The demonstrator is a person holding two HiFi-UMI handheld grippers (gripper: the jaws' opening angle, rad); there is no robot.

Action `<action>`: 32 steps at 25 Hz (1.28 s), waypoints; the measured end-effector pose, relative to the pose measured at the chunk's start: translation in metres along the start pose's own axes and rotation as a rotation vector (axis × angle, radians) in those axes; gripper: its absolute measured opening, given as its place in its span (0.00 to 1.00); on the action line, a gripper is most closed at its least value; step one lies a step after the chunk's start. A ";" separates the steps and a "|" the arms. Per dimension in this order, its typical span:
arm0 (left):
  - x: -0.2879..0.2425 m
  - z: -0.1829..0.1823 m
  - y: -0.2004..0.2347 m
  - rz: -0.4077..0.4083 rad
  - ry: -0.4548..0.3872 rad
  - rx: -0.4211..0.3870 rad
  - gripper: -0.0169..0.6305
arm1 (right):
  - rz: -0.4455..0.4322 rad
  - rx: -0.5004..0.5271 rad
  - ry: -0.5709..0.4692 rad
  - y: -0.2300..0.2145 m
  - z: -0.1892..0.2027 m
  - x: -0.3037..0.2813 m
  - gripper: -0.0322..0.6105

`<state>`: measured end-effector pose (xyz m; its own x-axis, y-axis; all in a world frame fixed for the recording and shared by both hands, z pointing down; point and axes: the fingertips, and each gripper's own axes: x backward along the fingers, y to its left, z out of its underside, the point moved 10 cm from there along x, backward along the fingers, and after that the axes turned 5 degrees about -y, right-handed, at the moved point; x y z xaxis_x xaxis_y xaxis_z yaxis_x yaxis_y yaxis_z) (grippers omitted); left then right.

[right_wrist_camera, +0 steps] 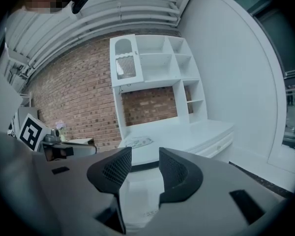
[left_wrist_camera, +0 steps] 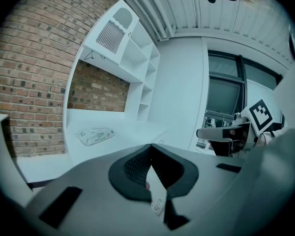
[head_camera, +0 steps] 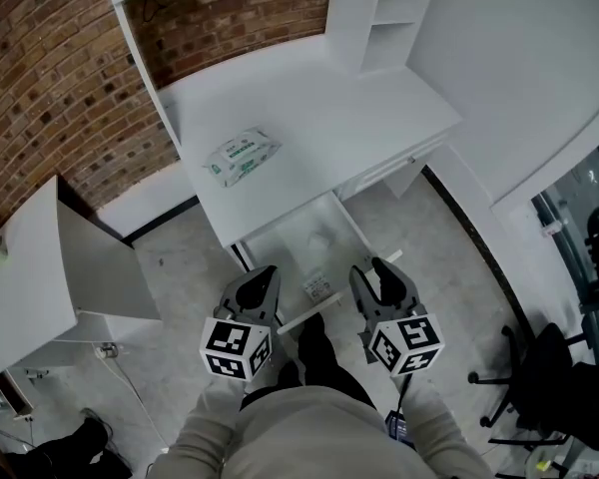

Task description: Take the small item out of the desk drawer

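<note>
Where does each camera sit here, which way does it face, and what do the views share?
Head view: on the person's head, looking steeply down at the white desk and its open drawer; left gripper, right gripper and sleeves show.
Left gripper view: on the left gripper, looking along its closed jaws at the desk; right gripper shows at right.
Right gripper view: on the right gripper, looking along its open jaws over the drawer at the desk.
Shared: all three show the wipes pack.
</note>
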<state>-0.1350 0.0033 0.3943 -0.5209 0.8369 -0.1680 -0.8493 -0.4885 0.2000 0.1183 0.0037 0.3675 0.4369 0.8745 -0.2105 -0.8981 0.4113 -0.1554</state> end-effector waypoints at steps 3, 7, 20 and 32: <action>-0.015 -0.003 0.005 -0.017 0.003 0.005 0.05 | -0.016 0.013 0.018 -0.014 -0.004 -0.019 0.34; -0.032 -0.006 0.013 -0.042 0.018 0.006 0.05 | -0.044 0.031 0.046 -0.026 -0.006 -0.044 0.35; -0.068 -0.011 0.033 -0.146 0.055 0.000 0.05 | -0.184 0.075 0.193 -0.058 0.006 -0.124 0.35; -0.091 0.000 0.044 -0.217 0.105 0.038 0.05 | -0.306 0.132 0.380 -0.073 0.046 -0.184 0.35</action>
<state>-0.1250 -0.0945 0.4183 -0.3346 0.8898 -0.3103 -0.9394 -0.2890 0.1842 0.1013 -0.1756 0.4623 0.6461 0.5636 -0.5147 -0.7139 0.6848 -0.1464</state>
